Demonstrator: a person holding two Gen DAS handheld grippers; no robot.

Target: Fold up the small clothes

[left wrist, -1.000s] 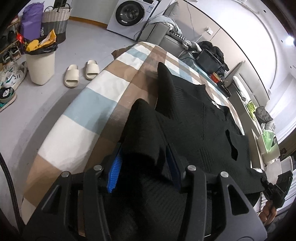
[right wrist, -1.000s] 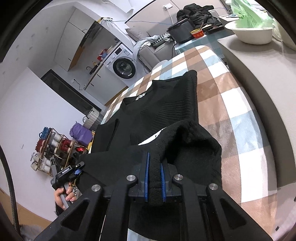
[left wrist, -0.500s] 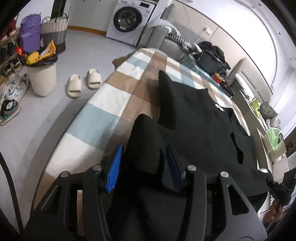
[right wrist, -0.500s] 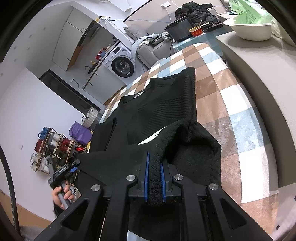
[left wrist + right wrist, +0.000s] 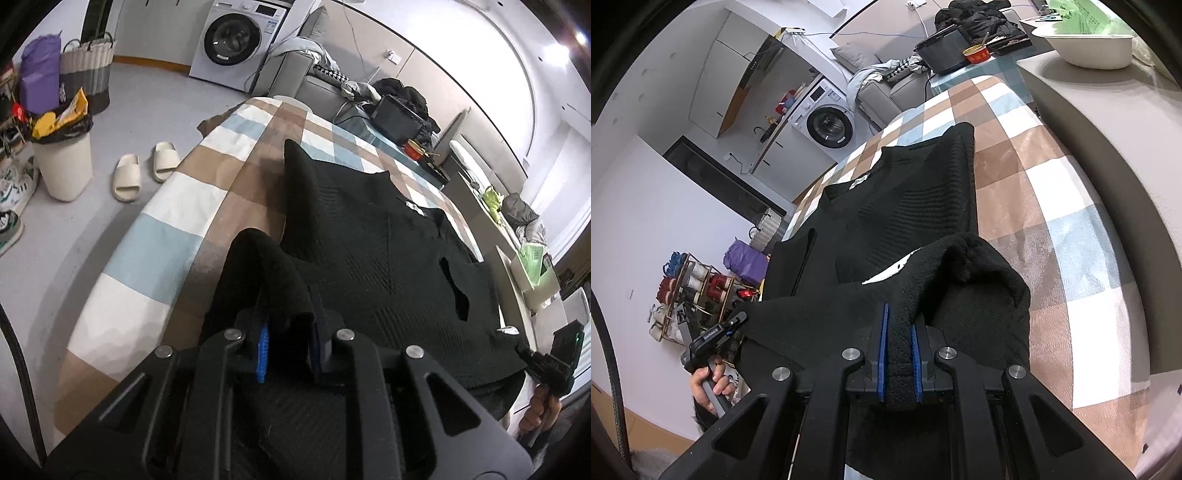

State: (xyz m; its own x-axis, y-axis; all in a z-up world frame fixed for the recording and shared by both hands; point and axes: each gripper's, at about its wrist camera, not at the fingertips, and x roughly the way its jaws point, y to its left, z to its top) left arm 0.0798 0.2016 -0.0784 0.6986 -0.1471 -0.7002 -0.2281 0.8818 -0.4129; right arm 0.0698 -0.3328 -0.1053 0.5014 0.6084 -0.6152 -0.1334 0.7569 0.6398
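Now the left gripper point(image 5: 286, 345) closes its fingers onto the black sweater point(image 5: 388, 251), matching the right gripper point(image 5: 897, 363) already clamped, so the hem fold can proceed.

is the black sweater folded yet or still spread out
Partly folded: the black sweater lies mostly flat on the checked blanket, near hem lifted and doubled over, pinched by left gripper and right gripper.

Sweater point(image 5: 373, 236) lies on my checked cloth point(image 5: 155, 236), hem end nearest me. My left gripper point(image 5: 286, 347) pinches left hem corner, right gripper point(image 5: 897, 363) pinches right. 2 slippers point(image 5: 144, 173) on floor left of table, bin point(image 5: 62, 158) beside them.
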